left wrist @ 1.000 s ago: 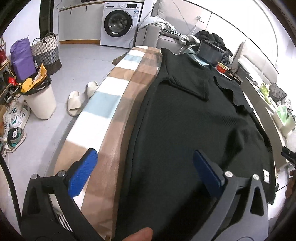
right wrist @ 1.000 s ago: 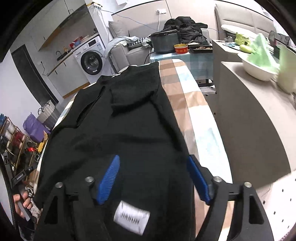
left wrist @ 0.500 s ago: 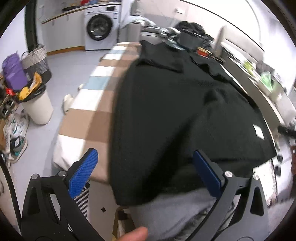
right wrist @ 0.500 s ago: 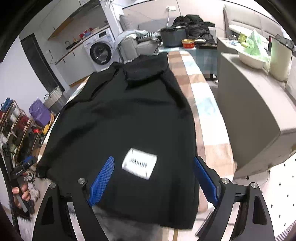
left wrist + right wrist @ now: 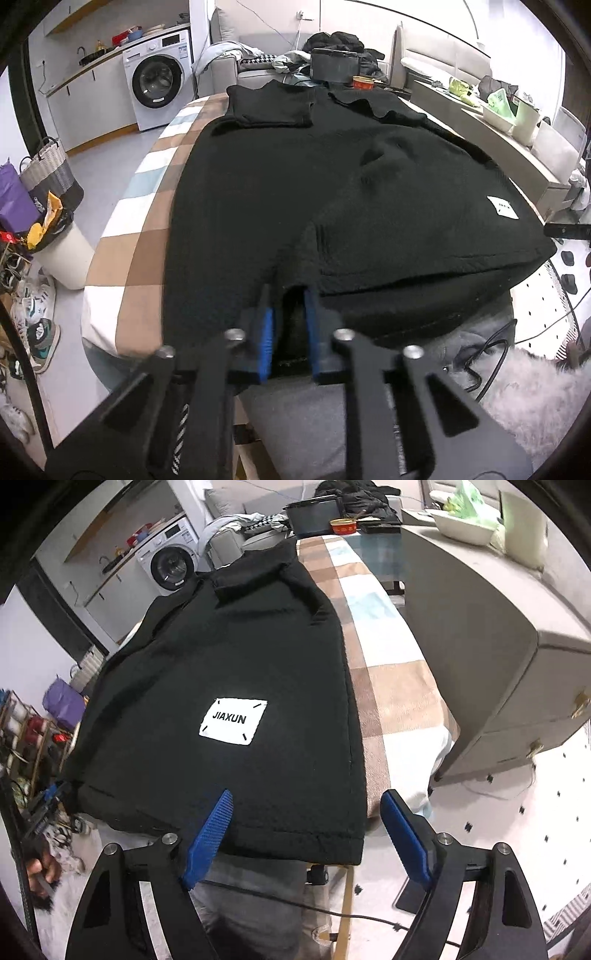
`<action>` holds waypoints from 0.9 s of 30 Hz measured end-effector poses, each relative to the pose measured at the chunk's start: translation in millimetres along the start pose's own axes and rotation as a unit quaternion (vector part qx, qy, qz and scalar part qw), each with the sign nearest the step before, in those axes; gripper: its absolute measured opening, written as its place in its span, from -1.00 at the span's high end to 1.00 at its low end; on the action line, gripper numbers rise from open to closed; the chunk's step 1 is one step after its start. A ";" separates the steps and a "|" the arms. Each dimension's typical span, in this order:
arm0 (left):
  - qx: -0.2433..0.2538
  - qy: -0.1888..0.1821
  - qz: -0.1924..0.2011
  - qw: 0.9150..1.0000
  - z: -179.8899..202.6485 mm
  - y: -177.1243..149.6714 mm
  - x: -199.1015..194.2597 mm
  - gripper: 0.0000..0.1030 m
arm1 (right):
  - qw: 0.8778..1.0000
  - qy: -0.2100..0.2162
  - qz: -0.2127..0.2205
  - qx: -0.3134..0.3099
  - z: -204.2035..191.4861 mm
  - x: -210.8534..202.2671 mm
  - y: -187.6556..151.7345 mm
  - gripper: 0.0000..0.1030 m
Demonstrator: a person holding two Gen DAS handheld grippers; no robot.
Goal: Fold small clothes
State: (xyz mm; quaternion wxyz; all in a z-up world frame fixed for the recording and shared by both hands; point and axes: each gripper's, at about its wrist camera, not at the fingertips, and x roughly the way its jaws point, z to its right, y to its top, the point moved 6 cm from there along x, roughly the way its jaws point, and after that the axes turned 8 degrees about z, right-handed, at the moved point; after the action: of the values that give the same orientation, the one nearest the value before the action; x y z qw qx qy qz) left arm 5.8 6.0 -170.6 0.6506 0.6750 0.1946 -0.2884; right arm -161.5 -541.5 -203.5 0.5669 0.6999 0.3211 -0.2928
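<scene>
The black garment (image 5: 332, 192) covers most of the desk (image 5: 122, 243), its near hem hanging over the bottom edge. Your left tongs (image 5: 288, 325) are clenched on that hem at lower centre, while your right tongs (image 5: 303, 834) gape released around the lower corner; lift one-sided and the cloth may skew or slide off.

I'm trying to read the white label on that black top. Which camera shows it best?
The right wrist view. There the white label faces the camera, sharp enough to read "JIAXUN" on the black top. In the left wrist view the label is a small, slanted patch near the garment's right edge, its lettering unreadable.
</scene>
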 end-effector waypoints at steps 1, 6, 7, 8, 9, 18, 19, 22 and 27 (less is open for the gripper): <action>-0.002 -0.002 0.004 1.000 -1.0 2.5 0.1 0.98 | 1.000 -0.002 0.002 -0.005 -2.2 0.2 0.5 -0.64; -0.007 -0.028 0.024 0.999 -0.9 13.8 -9.0 0.99 | 1.000 0.001 0.004 -0.013 -5.3 -0.4 -1.7 -0.64; -0.011 -0.037 0.027 0.999 -1.3 15.7 -11.6 0.99 | 1.000 0.003 0.004 -0.013 -5.1 -0.5 -2.4 -0.64; -0.015 -0.044 0.029 0.999 -1.5 17.0 -13.2 0.99 | 1.000 0.005 0.004 -0.013 -4.6 -0.9 -2.7 -0.64; -0.020 -0.049 0.031 0.998 -2.0 18.1 -15.6 0.99 | 1.000 0.007 0.003 -0.013 -4.7 -0.7 -3.2 -0.64; -0.069 -0.069 0.013 0.995 -17.9 7.9 -18.8 0.99 | 0.999 0.016 -0.006 0.027 15.1 0.1 -8.5 -0.64; -0.072 -0.069 0.012 0.995 -19.6 7.3 -19.2 0.99 | 0.999 0.019 -0.006 0.034 17.6 -0.6 -9.2 -0.64; -0.078 -0.063 0.015 0.995 -24.8 7.2 -21.6 0.99 | 0.997 0.036 -0.013 0.067 27.3 1.0 -12.2 -0.63; -0.116 -0.040 -0.002 0.992 -43.2 4.3 -15.1 0.97 | 0.993 0.060 -0.018 0.104 29.1 4.8 -13.9 -0.29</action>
State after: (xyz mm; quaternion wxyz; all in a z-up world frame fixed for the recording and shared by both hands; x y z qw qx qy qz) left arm 2.9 50.2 -158.1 0.7309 0.5827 0.2022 -0.2922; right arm -170.7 -567.4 -221.1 0.4655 0.7655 0.3350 -0.2916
